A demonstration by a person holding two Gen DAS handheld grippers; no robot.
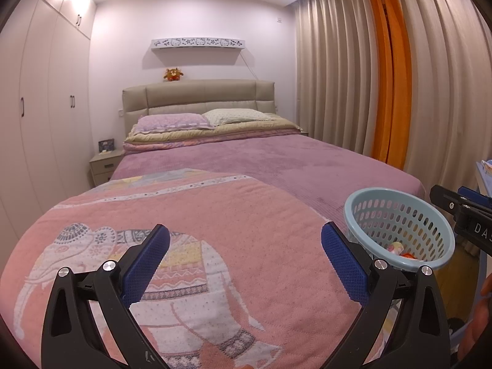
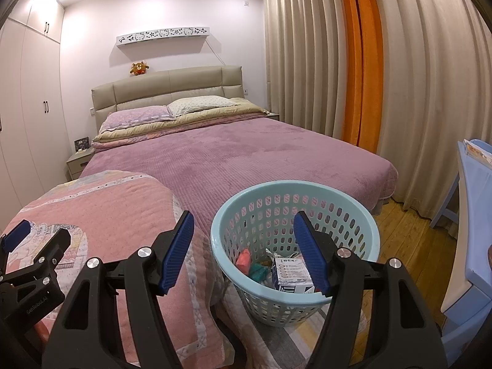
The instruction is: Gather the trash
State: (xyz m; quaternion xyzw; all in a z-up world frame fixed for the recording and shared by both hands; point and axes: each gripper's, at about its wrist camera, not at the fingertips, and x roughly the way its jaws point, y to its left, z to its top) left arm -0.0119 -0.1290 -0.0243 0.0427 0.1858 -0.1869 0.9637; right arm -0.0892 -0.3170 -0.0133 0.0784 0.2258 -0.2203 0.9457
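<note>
A light blue perforated basket (image 2: pixel 221 240) stands at the foot of the bed and holds trash: a white carton (image 2: pixel 290 275), a red wrapper (image 2: pixel 244 258) and a teal piece (image 2: pixel 256 272). It also shows at the right of the left wrist view (image 1: pixel 353 206). My right gripper (image 2: pixel 243 250) is open and empty, hovering over the basket's near rim. My left gripper (image 1: pixel 246 255) is open and empty above the pink elephant blanket (image 1: pixel 215 215). The left gripper also shows at the left edge of the right wrist view (image 2: pixel 18 240).
The bed (image 2: pixel 233 153) has a purple cover, two pillows and a beige headboard. White wardrobes (image 1: pixel 46 107) line the left wall, a nightstand (image 1: pixel 104 166) beside them. Beige and orange curtains (image 2: pixel 363 61) hang at the right. A blue chair (image 2: pixel 470 203) stands on the wooden floor.
</note>
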